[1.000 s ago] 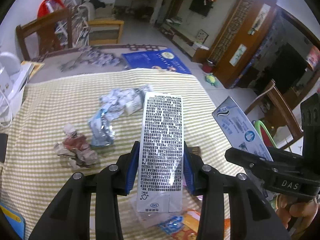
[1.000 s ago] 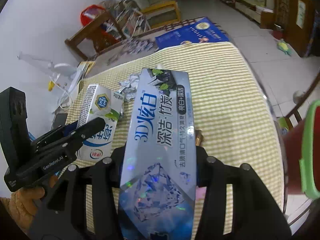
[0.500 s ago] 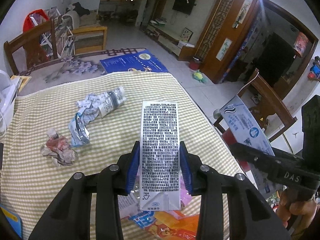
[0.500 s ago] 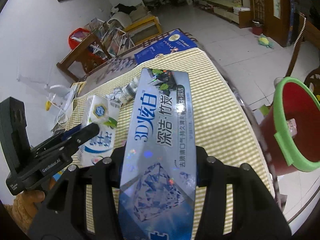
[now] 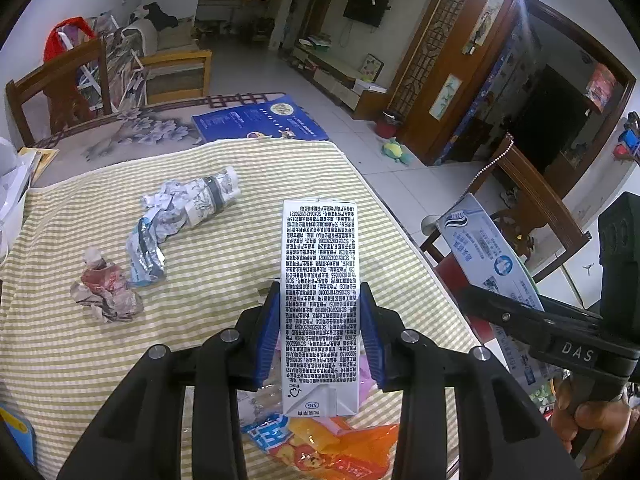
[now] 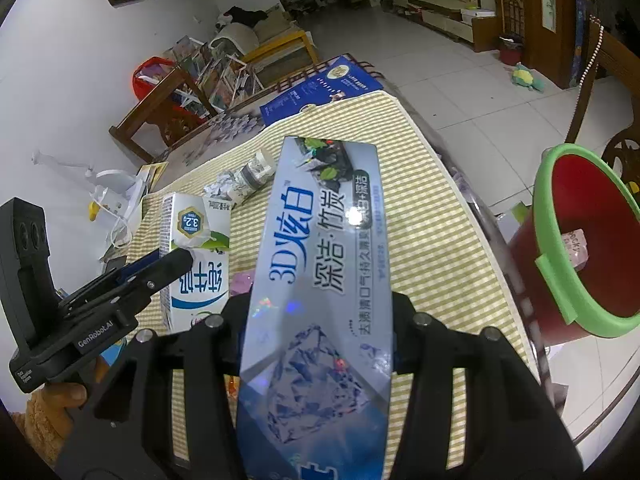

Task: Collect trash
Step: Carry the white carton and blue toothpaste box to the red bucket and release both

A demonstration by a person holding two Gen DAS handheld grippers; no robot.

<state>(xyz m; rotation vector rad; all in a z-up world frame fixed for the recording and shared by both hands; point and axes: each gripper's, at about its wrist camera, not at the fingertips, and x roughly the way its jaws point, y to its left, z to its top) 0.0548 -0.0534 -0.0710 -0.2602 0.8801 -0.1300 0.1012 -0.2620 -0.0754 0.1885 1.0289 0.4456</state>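
My left fingers (image 5: 320,332) clamp the milk carton (image 5: 319,280), my right fingers (image 6: 316,336) the toothpaste box (image 6: 320,264), both left of the red bin (image 6: 580,248). Long and end-held, either could clip the bin's rim and spill.

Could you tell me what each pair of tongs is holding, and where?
Left tongs: milk carton, lower half. Right tongs: toothpaste box, lower half.

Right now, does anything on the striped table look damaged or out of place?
Yes. A crushed grey printed paper cup lies on its side beside a torn silver wrapper and a crumpled reddish paper wad, scattered on the yellow-striped tablecloth.
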